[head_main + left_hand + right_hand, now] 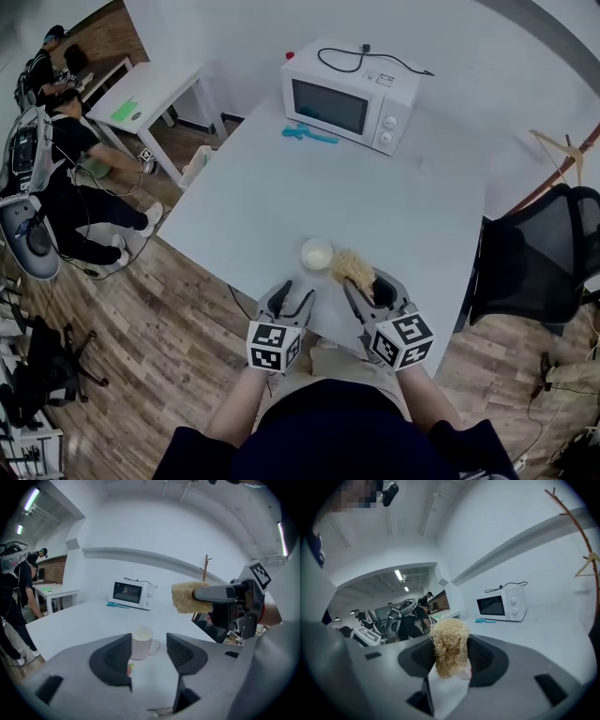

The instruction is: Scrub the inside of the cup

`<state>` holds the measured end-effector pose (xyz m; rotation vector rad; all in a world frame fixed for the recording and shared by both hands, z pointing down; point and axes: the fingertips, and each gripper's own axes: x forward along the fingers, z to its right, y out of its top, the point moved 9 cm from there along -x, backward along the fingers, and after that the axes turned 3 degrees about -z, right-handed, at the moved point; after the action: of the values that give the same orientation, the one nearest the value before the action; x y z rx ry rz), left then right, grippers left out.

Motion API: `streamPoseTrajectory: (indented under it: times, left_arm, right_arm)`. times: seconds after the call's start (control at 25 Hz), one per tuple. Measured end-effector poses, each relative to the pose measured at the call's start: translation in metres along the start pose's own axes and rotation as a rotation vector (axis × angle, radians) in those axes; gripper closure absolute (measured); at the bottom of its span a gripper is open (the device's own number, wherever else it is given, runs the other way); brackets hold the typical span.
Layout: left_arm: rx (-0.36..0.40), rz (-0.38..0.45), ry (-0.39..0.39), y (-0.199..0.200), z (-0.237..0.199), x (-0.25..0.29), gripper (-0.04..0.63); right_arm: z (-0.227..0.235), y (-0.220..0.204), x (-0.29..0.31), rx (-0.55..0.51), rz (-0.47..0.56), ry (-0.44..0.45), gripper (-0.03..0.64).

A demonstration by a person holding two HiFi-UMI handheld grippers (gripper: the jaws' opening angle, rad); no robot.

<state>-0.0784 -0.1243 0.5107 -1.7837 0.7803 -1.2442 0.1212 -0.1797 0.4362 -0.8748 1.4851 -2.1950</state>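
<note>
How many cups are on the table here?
1. The cup stands on the table, just ahead of the left tool and beside the scrubber held by the right tool. None looks hidden.

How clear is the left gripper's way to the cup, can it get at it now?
Probably yes: the left gripper has open, empty jaws, and the cup stands just ahead on the table with nothing between.
</note>
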Motion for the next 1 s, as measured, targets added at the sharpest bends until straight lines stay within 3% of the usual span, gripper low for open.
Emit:
streamPoseTrajectory:
  times: [0.04,0.2,0.4,0.68,1.0]
  left_arm:
    - [0.012,-0.011,0.004,-0.003,-0.003,0.009,0.353]
    - [0.071,-0.063,0.034,-0.018,-0.014,0.046,0.268]
    - [0.145,-0.118,0.022,-0.031,-0.02,0.084,0.228]
    - [0.191,-0.135,0.015,-0.038,-0.029,0.121,0.185]
    - [0.239,-0.132,-0.07,-0.029,-0.037,0.151,0.161]
  right_arm:
    - [0.005,0.001,0.003,0.003,-0.002,-0.001,0.434]
    - [0.023,0.002,0.014,0.014,-0.02,0.002,0.434]
    - [0.038,0.0,0.026,0.036,-0.046,0.017,0.434]
    - [0.046,-0.009,0.036,0.065,-0.087,0.033,0.434]
    - [0.053,-0.019,0.034,0.089,-0.114,-0.026,0.434]
